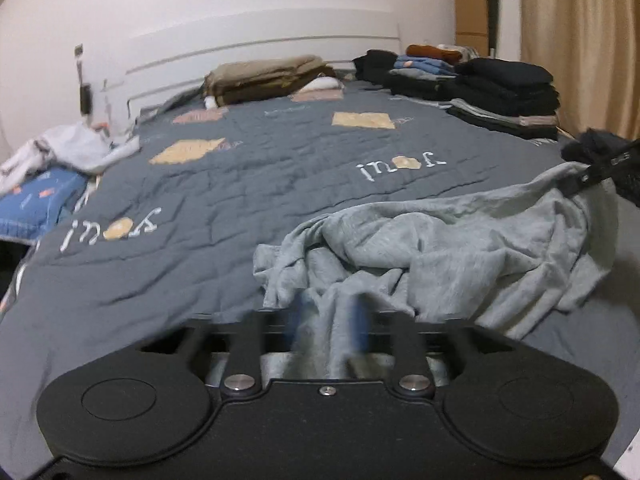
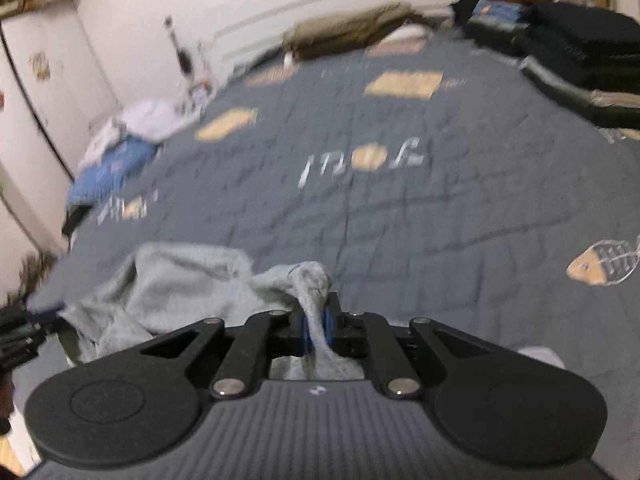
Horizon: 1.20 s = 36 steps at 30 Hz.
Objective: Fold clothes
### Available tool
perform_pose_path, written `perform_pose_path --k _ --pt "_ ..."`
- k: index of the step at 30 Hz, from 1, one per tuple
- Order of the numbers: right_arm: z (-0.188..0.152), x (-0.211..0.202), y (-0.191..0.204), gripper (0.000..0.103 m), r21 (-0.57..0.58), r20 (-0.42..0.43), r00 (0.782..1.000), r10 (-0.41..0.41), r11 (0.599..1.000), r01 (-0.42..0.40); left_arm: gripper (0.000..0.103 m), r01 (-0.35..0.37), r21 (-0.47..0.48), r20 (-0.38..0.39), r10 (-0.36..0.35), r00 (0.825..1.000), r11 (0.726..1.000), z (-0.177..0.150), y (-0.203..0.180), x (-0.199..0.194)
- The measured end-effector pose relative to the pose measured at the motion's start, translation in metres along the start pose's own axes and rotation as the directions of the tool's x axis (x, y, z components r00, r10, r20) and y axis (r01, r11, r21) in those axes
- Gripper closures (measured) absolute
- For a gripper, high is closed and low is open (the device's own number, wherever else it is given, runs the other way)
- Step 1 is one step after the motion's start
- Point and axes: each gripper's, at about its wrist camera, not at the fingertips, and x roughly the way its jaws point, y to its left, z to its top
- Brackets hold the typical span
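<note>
Across the near edge of the bed, a crumpled grey garment (image 1: 440, 248) lies bunched on the dark grey quilt (image 1: 248, 184), and both grippers are right on it. Look at the right gripper (image 2: 316, 326): its blue pads are pinched tight on a twisted fold of that grey cloth, which rises in a peak between the fingers and hangs down behind them. From the left wrist view the same gripper shows at the far right, lifting one corner of the garment off the quilt. Over to the left gripper (image 1: 328, 328): its blue fingers (image 1: 360, 324) are smeared with blur and stand apart, a strip of the grey fabric running between them, and no pad can be seen pressing on it. Further up the bed, folded piles are lined along the right side, a dark stack (image 1: 508, 92) nearest, with blue and black items behind it. A folded olive-brown pile (image 1: 268, 78) sits by the white headboard (image 1: 256, 40). Off the left edge, white crumpled clothes (image 1: 64, 152) rest above a blue patterned cloth (image 1: 36, 204). A beige curtain (image 1: 580, 40) hangs at the right.
</note>
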Motion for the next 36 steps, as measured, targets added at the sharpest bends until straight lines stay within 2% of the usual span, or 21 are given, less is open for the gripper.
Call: perform_pose_path --k 1,5,8,10,13,16,18,23,29,36 --pt "-0.003 -0.001 0.002 0.095 -0.008 -0.007 1.000 -0.006 1.000 0.006 0.037 0.012 0.010 0.018 -0.012 1.000 1.000 -0.001 -0.002 -0.005" --pt "-0.001 -0.016 -0.002 0.090 0.016 0.009 1.000 0.018 1.000 -0.018 0.036 0.075 -0.043 0.065 -0.072 0.995 0.996 0.001 -0.002 -0.018" --pt "0.003 -0.036 -0.005 0.074 0.014 0.053 0.998 0.017 1.000 -0.018 0.034 0.074 -0.072 0.081 -0.068 0.994 0.995 -0.004 0.001 -0.023" --pt "0.006 -0.051 -0.004 0.053 -0.008 0.090 0.996 0.008 1.000 -0.007 0.034 0.054 -0.065 0.076 -0.049 0.996 0.996 -0.006 0.000 -0.023" --pt "0.012 -0.071 -0.003 0.041 -0.018 0.158 0.987 -0.005 1.000 0.008 0.034 0.040 -0.068 0.076 -0.035 0.996 0.997 -0.008 0.000 -0.026" --pt "0.016 -0.079 0.004 0.036 -0.011 0.217 0.976 0.031 1.000 -0.029 0.034 0.040 -0.079 0.083 -0.033 0.996 0.996 -0.009 0.000 -0.029" --pt "0.016 -0.070 0.018 0.033 -0.039 0.229 0.970 0.079 0.997 -0.072 0.034 0.039 -0.079 0.083 -0.033 0.996 0.996 -0.010 -0.001 -0.031" --pt "0.009 -0.030 0.070 0.033 -0.138 0.179 0.965 0.192 0.976 -0.168 0.034 0.042 -0.065 0.078 -0.037 0.996 0.997 -0.016 -0.003 -0.035" --pt "-0.009 0.016 0.124 0.033 -0.257 0.101 0.970 0.221 0.948 -0.189 0.034 0.061 -0.083 0.097 -0.053 0.994 0.995 -0.013 -0.001 -0.037" --pt "-0.028 0.041 0.145 0.033 -0.327 0.061 0.972 0.226 0.925 -0.194 0.034 0.080 -0.086 0.094 -0.072 0.993 0.993 -0.011 -0.002 -0.031"
